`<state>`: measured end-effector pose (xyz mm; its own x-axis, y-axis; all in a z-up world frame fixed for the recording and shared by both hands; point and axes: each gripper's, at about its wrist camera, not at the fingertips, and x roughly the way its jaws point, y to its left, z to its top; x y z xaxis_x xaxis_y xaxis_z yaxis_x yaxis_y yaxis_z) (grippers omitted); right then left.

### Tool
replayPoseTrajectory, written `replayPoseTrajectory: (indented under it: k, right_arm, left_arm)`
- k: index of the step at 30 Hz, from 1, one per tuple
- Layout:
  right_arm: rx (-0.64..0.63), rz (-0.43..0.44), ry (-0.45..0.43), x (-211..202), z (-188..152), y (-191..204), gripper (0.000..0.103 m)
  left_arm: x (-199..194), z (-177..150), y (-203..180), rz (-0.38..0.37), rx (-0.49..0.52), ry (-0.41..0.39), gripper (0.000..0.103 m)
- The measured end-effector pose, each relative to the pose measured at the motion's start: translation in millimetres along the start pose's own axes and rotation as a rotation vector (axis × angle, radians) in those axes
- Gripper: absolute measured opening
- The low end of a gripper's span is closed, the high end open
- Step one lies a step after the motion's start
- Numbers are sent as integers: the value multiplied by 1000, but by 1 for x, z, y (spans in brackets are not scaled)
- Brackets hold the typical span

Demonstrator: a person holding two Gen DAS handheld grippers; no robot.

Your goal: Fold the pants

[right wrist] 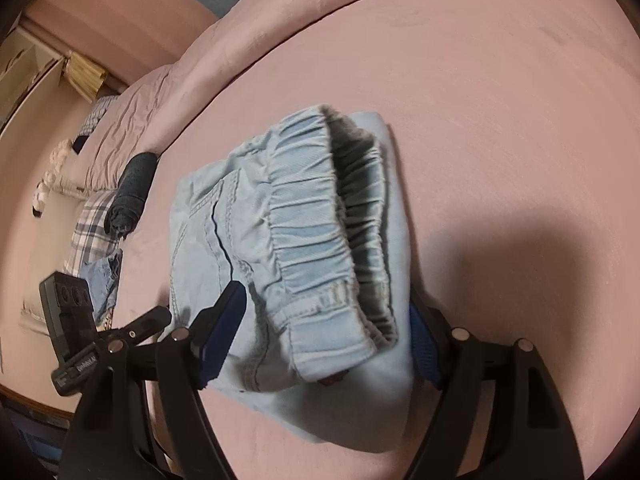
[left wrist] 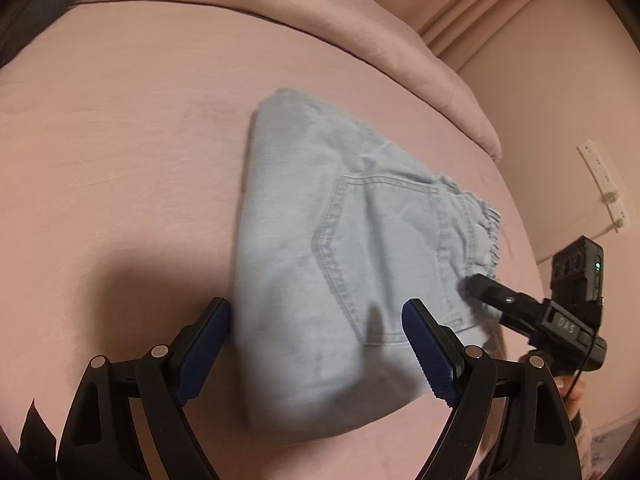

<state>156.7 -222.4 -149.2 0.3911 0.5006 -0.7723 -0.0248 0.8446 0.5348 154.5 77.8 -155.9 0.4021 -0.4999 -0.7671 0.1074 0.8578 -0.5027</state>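
The light blue denim pants (left wrist: 332,240) lie folded in a compact bundle on the pink bed sheet (left wrist: 120,160). A back pocket faces up in the left wrist view. In the right wrist view the pants (right wrist: 288,240) show their elastic waistband nearest the camera. My left gripper (left wrist: 316,344) is open, its blue-padded fingers straddling the near end of the bundle. My right gripper (right wrist: 324,332) is open around the waistband end, its right finger partly hidden behind the fabric. The right gripper also shows in the left wrist view (left wrist: 484,284), its tip touching the waistband edge.
A rolled dark garment (right wrist: 132,192) and plaid and denim clothes (right wrist: 94,224) lie at the bed's left edge. A bunched pink duvet (left wrist: 360,28) runs along the far side. A wall with a power strip (left wrist: 604,188) is to the right.
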Motion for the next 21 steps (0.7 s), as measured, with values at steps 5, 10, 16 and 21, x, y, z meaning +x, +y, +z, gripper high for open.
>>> replayPoseTrajectory:
  k: [5,10,16,21]
  right_arm:
    - [-62,-32,2,6,3,10,59]
    - [-125,-50,-19,4,1,18,39]
    - [-196,-46,-97,-9,2,43,31]
    - [-247,-24,-156,-18,7,64,30]
  left_arm:
    - [3,1,-7,75,51,-6,65]
    - [-8,0,-13,81,97,-41,30]
    - [-28,0,-33,105,181,-133,14]
    - [-47,11,-27,127,198,-181,13]
